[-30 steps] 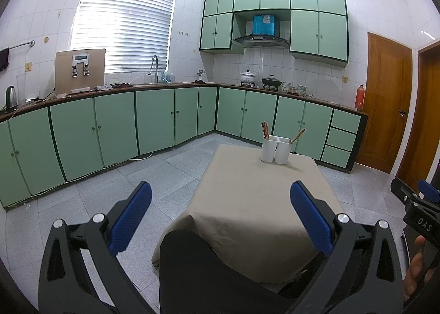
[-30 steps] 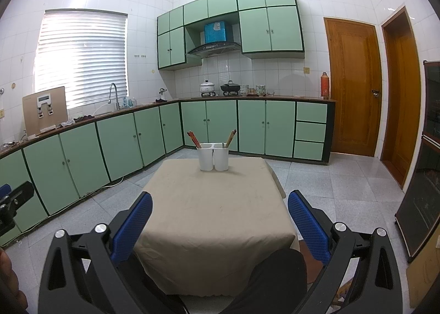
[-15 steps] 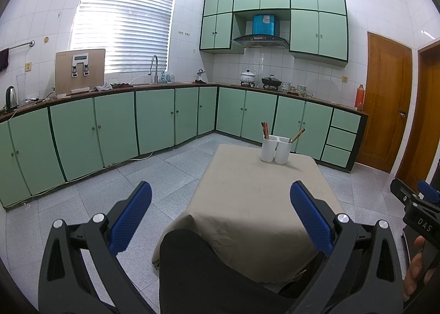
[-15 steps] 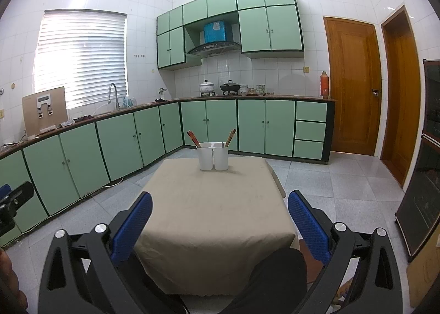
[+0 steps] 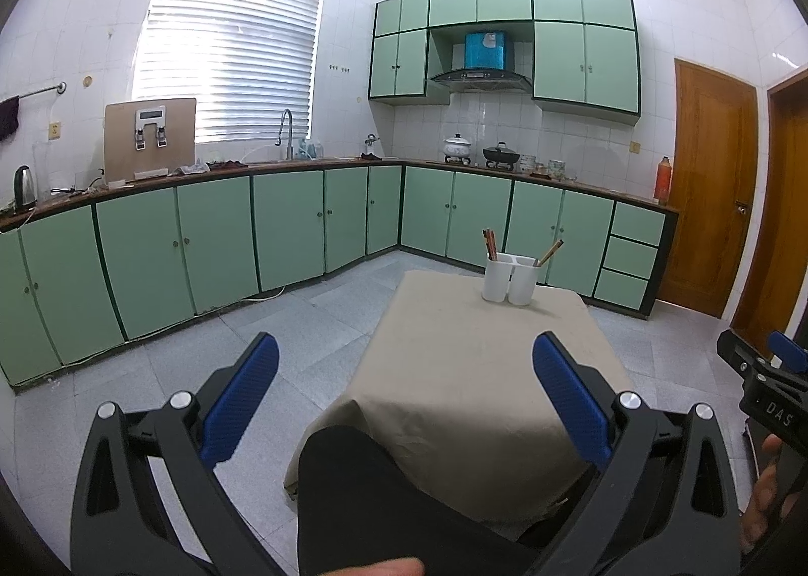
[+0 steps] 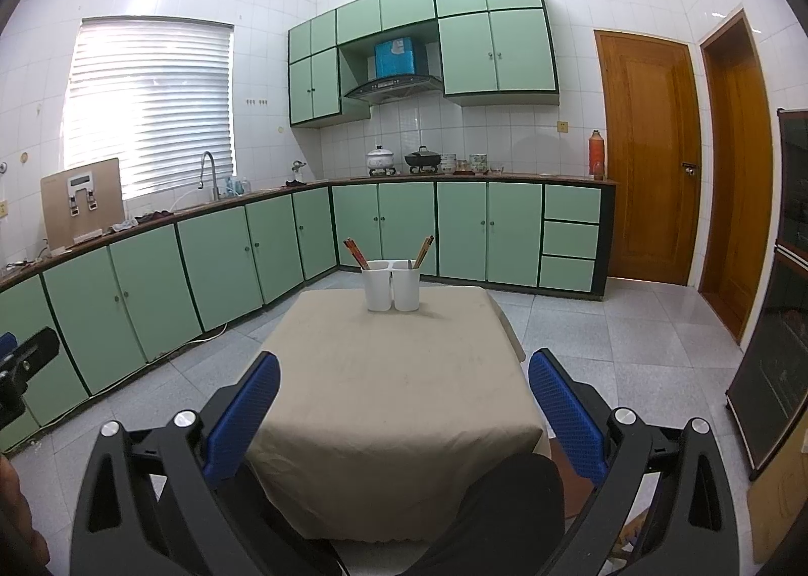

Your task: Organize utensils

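A white two-compartment utensil holder (image 6: 391, 284) stands at the far end of a table under a beige cloth (image 6: 394, 389). Dark red chopsticks (image 6: 355, 252) lean in its left compartment and light wooden chopsticks (image 6: 423, 250) in its right one. The holder also shows in the left wrist view (image 5: 510, 278). My left gripper (image 5: 404, 394) is open and empty, held near the table's front left. My right gripper (image 6: 404, 404) is open and empty over the table's near edge. Both are far from the holder.
Green cabinets (image 6: 227, 263) with a dark counter run along the left and back walls. A sink tap (image 6: 208, 172) and pots (image 6: 404, 159) stand on the counter. Two wooden doors (image 6: 651, 152) are at the right. A dark knee (image 5: 363, 490) is below the table's near edge.
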Demonstrator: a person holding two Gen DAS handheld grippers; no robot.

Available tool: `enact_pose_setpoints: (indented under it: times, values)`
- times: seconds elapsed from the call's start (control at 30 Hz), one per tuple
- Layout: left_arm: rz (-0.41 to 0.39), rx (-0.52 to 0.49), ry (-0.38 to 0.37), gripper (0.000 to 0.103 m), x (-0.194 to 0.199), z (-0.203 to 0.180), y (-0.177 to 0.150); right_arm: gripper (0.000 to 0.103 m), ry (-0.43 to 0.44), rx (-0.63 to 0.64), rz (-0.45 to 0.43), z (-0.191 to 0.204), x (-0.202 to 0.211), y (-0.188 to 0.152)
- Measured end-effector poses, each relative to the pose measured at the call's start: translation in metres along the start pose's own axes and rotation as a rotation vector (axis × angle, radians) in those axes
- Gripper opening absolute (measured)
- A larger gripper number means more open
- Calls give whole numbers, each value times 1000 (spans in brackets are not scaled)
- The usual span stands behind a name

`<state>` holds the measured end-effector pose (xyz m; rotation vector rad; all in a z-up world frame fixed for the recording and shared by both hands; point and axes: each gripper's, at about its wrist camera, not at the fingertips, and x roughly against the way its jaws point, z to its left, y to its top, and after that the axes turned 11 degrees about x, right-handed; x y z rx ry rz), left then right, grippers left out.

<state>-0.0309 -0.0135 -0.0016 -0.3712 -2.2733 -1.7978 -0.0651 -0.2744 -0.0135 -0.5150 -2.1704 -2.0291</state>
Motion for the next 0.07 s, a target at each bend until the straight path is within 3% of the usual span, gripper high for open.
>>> enact_pose_setpoints:
  times: [0.07]
  values:
    - [-2,-1,-3,98,0,-1,0,97,-1,-1,-1,0,0,0]
